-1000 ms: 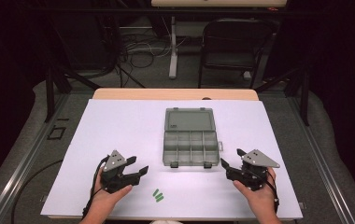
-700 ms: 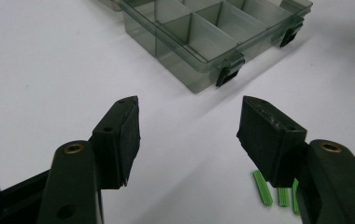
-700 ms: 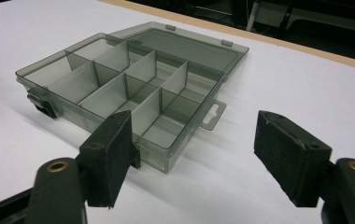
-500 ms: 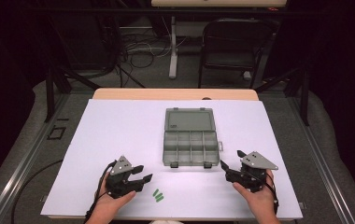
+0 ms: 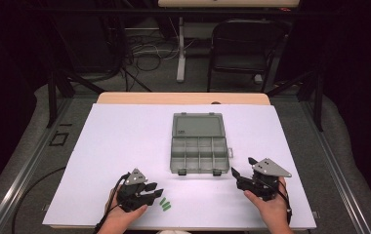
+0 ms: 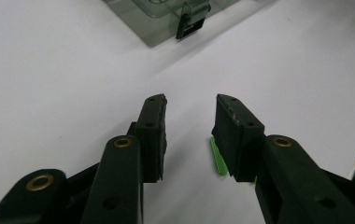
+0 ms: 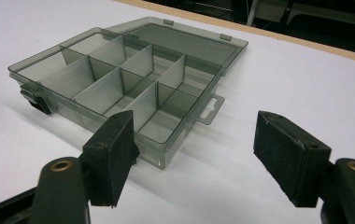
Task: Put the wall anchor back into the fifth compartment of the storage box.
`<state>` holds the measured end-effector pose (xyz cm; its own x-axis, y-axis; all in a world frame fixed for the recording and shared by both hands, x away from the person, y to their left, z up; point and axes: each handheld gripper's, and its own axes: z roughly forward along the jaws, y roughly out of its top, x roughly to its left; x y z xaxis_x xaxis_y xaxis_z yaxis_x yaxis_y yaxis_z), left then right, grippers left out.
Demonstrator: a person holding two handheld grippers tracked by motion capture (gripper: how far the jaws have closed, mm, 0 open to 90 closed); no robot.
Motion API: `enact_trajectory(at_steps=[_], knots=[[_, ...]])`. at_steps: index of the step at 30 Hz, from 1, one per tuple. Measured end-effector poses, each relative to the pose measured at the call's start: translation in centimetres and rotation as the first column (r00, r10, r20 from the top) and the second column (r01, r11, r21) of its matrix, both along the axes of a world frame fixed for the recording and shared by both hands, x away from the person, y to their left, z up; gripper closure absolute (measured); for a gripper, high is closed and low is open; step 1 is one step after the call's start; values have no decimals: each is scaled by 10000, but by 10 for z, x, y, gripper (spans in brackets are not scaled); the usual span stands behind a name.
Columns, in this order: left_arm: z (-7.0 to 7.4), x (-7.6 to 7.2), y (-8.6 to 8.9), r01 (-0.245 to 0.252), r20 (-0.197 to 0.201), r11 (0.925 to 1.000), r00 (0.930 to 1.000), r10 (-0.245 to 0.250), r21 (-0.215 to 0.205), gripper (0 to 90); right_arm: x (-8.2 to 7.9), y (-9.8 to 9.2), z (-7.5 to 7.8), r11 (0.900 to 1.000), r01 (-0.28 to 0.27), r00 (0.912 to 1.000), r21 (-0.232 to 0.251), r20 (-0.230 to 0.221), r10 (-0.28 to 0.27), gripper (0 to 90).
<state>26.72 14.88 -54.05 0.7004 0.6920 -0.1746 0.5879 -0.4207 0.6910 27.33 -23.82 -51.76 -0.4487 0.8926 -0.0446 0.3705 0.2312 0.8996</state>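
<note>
Pick-up step: left gripper (image 5: 155, 190), fingers (image 6: 153, 135) just closing yet released, brackets green pieces (image 5: 164, 204) lying on the bench (image 5: 125, 136) short of the open organiser box (image 5: 198, 146); next, lower and clench; right gripper (image 5: 237, 176) waits released.

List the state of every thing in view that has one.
compartment box: lid open and lying flat, compartments empty, latches undone.
green pieces: loose on the table, ungripped.
left tool: jaws have just been closing, part open, one green piece beside the right pad.
right tool: open, holding nothing.
</note>
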Motion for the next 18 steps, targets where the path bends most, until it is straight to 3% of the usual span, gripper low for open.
enact_trajectory(at_steps=[1, 2, 9, 18], knots=[[-1, -1, -1, -25, -5, 10000, 10000, 25, 25, 661, -1, -1, 1, 10000, -17, 9999, -92, -147, 16, 289], [-2, -1, -2, -29, -88, 10000, 10000, 29, 12, 667, 0, 0, 0, 10000, 92, 9999, 39, 79, -92, 290], [-8, -3, -7, -5, -461, 9998, 9989, 14, 192, 717, 1, -1, -1, 9999, 143, 9999, 68, 29, -143, 293], [-8, -6, -10, 26, -592, 9999, 9982, -19, 126, 747, 1, -4, -1, 9998, 168, 9998, 122, -126, -166, 296]])
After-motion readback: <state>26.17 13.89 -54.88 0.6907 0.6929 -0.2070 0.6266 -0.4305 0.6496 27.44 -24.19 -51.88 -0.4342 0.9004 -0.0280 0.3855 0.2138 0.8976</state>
